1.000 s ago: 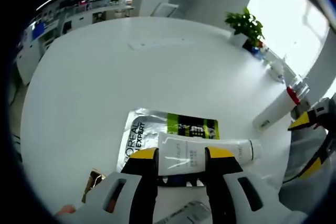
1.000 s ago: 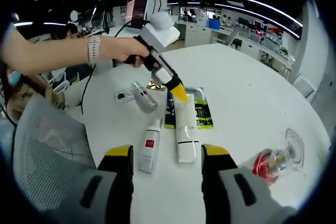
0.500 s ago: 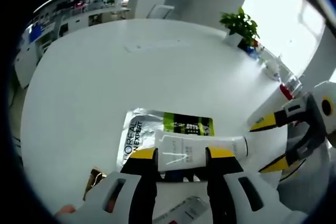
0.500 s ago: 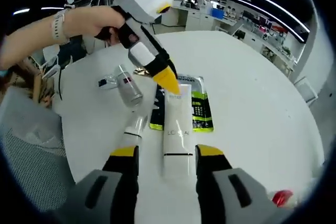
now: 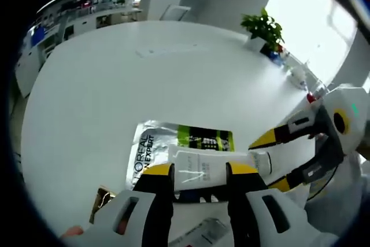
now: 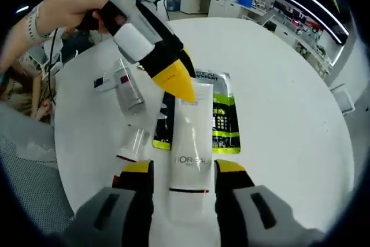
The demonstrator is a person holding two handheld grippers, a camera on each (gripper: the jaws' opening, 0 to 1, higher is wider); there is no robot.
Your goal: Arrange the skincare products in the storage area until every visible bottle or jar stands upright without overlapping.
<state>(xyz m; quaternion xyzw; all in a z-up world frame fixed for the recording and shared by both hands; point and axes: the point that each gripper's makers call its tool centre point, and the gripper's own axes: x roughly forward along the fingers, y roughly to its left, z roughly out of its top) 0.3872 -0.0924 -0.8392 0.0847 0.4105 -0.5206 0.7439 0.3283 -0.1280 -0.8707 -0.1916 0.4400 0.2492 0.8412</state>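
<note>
**Both tools straddling the white tube, neither clamped**

Hidden bits first: in your left gripper view the near end of the white tube (image 5: 202, 169) sits behind the left tool (image 5: 199, 172) jaws, and only a corner of a gold packet (image 5: 103, 199) shows at the near left. In your right gripper view the tube's cap end (image 6: 186, 192) drops out of sight between the right tool (image 6: 184, 169) jaws. The small item (image 6: 104, 81) on the far left is too blurred to identify.

The tube lies flat on the table (image 5: 115, 73), across the silver sachet (image 5: 151, 148). The silver bottle (image 6: 128, 89) and clear-capped bottle (image 6: 134, 143) also lie flat to its left.

Your left tool is wide open around the tube's crimped end. Your right tool is wide open around the cap end, with a gap visible on each side.

Versus a second ago: your right tool has closed in, so its view has pulled much nearer to the tube, and it has come into your left gripper view from the right, its yellow tips now at the cap. The tube hasn't shifted on the sachet.
</note>
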